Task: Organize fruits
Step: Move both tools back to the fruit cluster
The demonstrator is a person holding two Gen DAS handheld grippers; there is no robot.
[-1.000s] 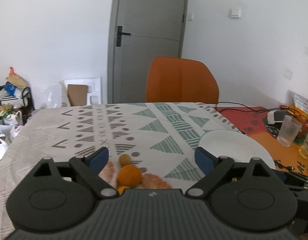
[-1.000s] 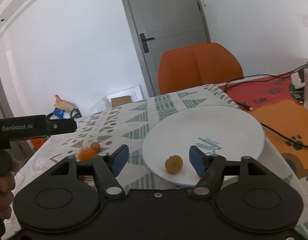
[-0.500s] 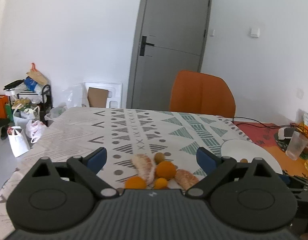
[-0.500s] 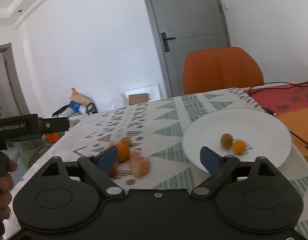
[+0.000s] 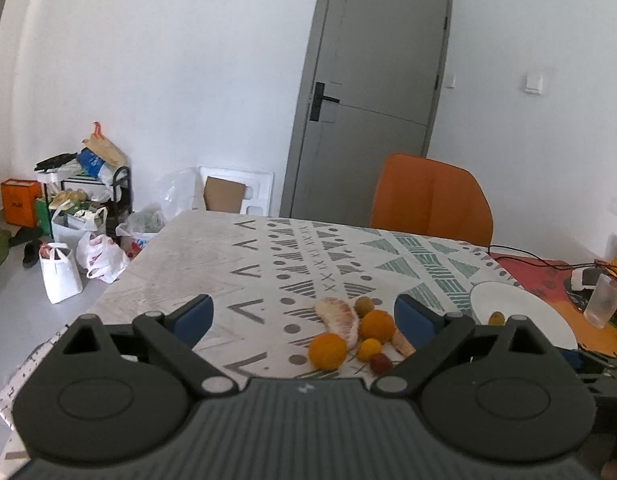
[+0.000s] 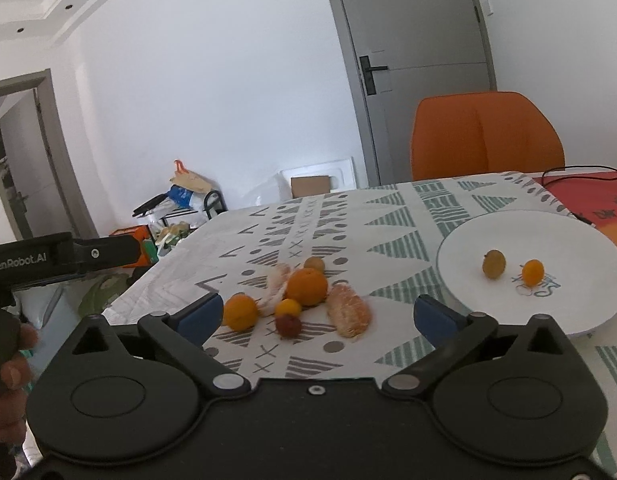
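Left gripper (image 5: 302, 316): jaws wide apart, nothing between the pads; fruit pile on the cloth just ahead, toward the right pad.
Risk at the pile: round pieces touching each other, so likely to roll if one is nudged by a pad; perhaps off toward the near edge of the worktop (image 6: 388, 208).
Left orange (image 6: 240, 312): resting on the cloth at the left end of the pile, just beside the left pad of the right gripper; easy to knock during an approach.
Peeled segments (image 6: 350, 310): soft and probably slippery; could be crushed or torn by a hard squeeze.
Small red fruit (image 6: 288, 325): close to the small yellow fruit (image 6: 288, 307) and the big orange (image 6: 307, 286); risk of catching two at once, or pushing a neighbour away.
Brown fruit behind the pile (image 6: 314, 264): half hidden by the big orange; hard to reach without disturbing the front ones.
Right gripper (image 6: 318, 314): jaws opening, at their widest, empty; pile seen between the pads but untouched.
White plate (image 6: 588, 312): on the cloth right of the pile, well apart from it; holding two small fruits only.
Plate contents: one brownish fruit (image 6: 494, 264) at left, one small orange fruit (image 6: 532, 272) at right, near each other, not touching.
Risk at the plate: shallow rim, so a fruit dropped from too high could roll out or strike the two already inside.
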